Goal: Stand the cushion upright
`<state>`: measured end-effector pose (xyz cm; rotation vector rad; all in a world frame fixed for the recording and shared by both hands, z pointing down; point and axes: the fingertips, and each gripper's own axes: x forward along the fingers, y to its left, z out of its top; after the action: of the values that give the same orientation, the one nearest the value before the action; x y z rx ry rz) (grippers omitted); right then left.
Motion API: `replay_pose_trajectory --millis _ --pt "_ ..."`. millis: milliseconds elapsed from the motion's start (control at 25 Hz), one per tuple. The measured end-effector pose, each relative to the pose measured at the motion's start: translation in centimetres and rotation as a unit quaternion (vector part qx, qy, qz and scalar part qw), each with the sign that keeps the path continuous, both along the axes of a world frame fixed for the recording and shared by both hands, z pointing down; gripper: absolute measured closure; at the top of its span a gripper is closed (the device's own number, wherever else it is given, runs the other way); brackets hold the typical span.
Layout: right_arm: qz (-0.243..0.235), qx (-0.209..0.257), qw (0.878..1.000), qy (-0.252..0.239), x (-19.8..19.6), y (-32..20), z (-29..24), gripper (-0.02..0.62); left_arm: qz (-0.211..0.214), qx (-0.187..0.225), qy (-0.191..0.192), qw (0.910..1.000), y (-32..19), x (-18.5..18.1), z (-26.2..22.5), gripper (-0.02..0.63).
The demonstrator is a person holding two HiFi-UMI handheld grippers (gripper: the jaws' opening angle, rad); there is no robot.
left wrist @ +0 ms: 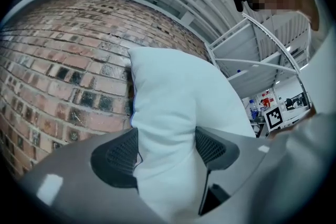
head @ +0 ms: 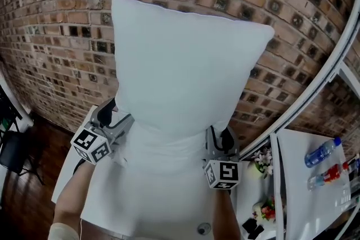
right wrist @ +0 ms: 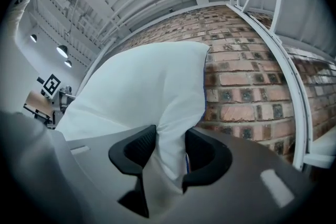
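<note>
1. Cushion [head: 185,76]: white and plump. It stands on its lower edge on the white worktop [head: 124,205], with its broad face toward the camera in the head view and its back against the brick wall [head: 50,19]. Its top corners reach well up the brickwork.
2. Left tool [head: 126,123]: at the cushion's lower left side, with its marker cube facing outward. In the left gripper view the jaws are clamped on the cushion's edge. The fabric fills the gap, and both black pads [left wrist: 118,157] press into it.
3. Right tool [head: 216,137]: at the cushion's lower right side, roughly level with the left tool. In the right gripper view a narrower fold near the cushion's corner sits between the pads [right wrist: 139,147]. The fabric touches both of them, so this tool is gripping the cushion too.
4. Relation: the two tools flank the cushion low down, one on each side. The bulk of the cushion rises above and between them.
5. Surroundings: a second white surface to the right carries bottles [head: 322,152], well apart from the cushion.
</note>
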<state>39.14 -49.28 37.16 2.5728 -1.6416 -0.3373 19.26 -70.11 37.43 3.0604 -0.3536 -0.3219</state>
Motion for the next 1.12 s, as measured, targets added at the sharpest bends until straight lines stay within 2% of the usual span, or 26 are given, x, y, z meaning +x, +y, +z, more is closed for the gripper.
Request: replay_pose_trajectory --millis 120,360,640,720,880,1120 --pt "0.01 0.013 1.0 -0.011 -0.3 1.1 -0.1 0.411 -0.015 -0.01 0.004 0.9998 0.1 -1.4 -0.3 0.276" --pt "0.016 0.012 1.0 -0.013 -1.4 2.9 -0.3 0.417 -0.047 -0.038 0.014 0.9981 1.0 -3.8 0.1 0.278" --pt "0.003 -0.002 1.0 -0.017 -4.2 4.4 0.3 0.425 -0.054 -0.052 0.013 0.9971 4.4 -5.2 0.3 0.293" --pt "-0.002 -0.004 1.0 -0.021 -5.0 4.8 0.3 0.426 -0.052 -0.053 0.01 0.9972 5.5 -5.6 0.4 0.293" --pt "-0.01 -0.004 1.0 -0.026 -6.2 6.2 -0.1 0.439 -0.054 -0.046 0.007 0.9974 8.2 -6.6 0.4 0.341" --pt "-0.019 -0.007 0.999 -0.028 -8.3 8.2 -0.6 0.454 -0.065 -0.034 0.008 0.9973 12.0 -8.2 -0.4 0.342"
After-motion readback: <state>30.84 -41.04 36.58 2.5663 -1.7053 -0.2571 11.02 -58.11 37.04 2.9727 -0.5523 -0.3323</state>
